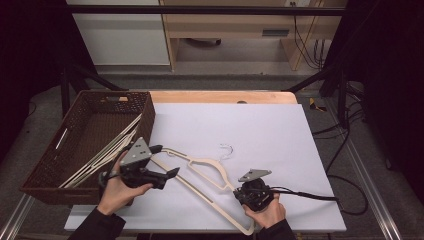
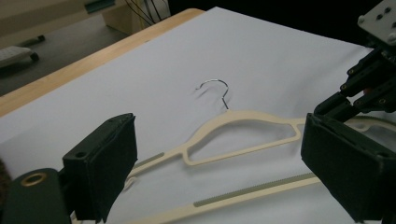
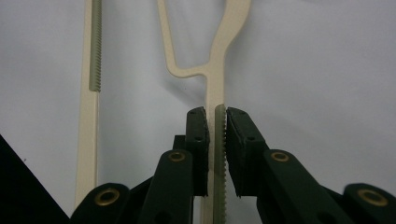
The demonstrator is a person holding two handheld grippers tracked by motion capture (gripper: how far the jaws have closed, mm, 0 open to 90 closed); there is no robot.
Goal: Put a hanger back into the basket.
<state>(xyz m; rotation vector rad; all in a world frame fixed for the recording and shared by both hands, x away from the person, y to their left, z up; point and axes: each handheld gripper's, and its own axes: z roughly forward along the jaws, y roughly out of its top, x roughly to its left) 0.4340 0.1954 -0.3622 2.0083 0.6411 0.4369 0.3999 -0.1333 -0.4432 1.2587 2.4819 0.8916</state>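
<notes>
Right tongs (image 1: 248, 194) grip the cream hanger (image 1: 202, 175) on the white sheet (image 1: 260, 130); left tongs (image 1: 167, 161) hover just beside it.

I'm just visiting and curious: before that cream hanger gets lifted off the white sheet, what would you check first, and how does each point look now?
1. Right gripper closed on the hanger: ok, jaws clamp its shoulder arm.
2. Left gripper ready: ok, jaws open with the hanger's other end ahead of them, nothing held.
3. Hook free: ok, it lies loose on the white sheet.
4. Basket has room: ok, a few hangers lie along one side.
5. Cable away from the hanger: ok, it trails off to the right.
6. Grip firm enough to lift: cannot tell.
</notes>
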